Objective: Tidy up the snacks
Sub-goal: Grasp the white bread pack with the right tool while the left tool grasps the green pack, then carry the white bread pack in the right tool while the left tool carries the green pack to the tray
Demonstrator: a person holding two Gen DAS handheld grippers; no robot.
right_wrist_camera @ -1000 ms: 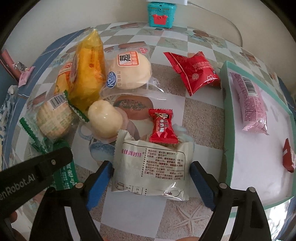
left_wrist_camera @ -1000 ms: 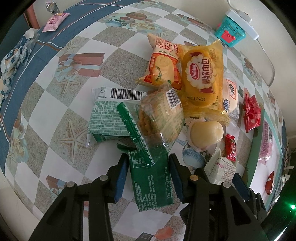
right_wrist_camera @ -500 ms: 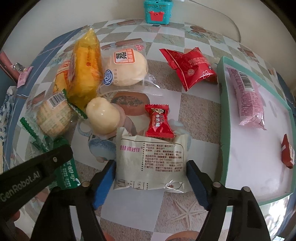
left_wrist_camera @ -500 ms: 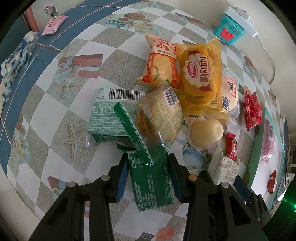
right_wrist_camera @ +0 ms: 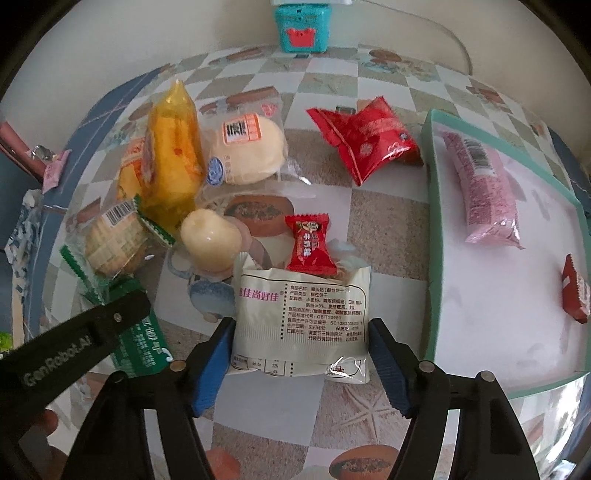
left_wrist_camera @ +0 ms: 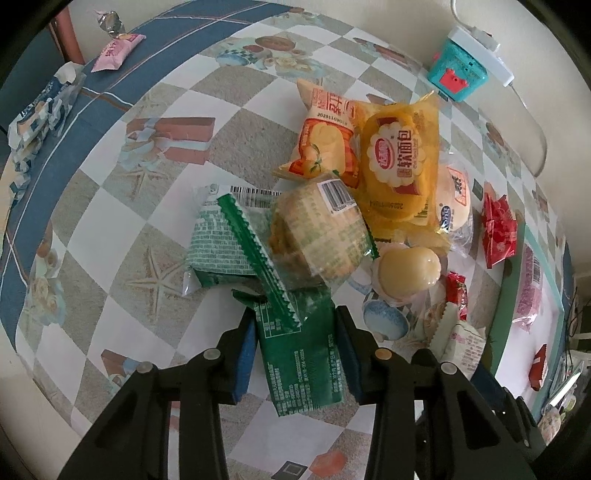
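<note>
Snack packets lie piled on a checked tablecloth. My left gripper (left_wrist_camera: 297,352) has its blue pads against both sides of a dark green packet (left_wrist_camera: 301,354), whose top lies under a clear green-edged pastry packet (left_wrist_camera: 314,236). My right gripper (right_wrist_camera: 301,354) has its pads on both sides of a white biscuit packet (right_wrist_camera: 301,317) lying flat; a small red candy (right_wrist_camera: 308,245) rests at its far edge. The white packet also shows in the left wrist view (left_wrist_camera: 463,341). The teal-rimmed white tray (right_wrist_camera: 430,229) at the right holds a pink packet (right_wrist_camera: 482,188) and a red packet (right_wrist_camera: 576,293).
Around them lie a yellow bread packet (left_wrist_camera: 399,166), an orange packet (left_wrist_camera: 327,144), a white bun (right_wrist_camera: 249,153), a pale jelly cup (right_wrist_camera: 208,242), a red packet (right_wrist_camera: 367,142) and a second green packet (left_wrist_camera: 218,236). A teal box (right_wrist_camera: 301,24) stands at the back wall.
Both grippers have closed in: the left pads now touch the dark green packet, the right pads now touch the white packet. Both cameras have drawn slightly closer to the table.
</note>
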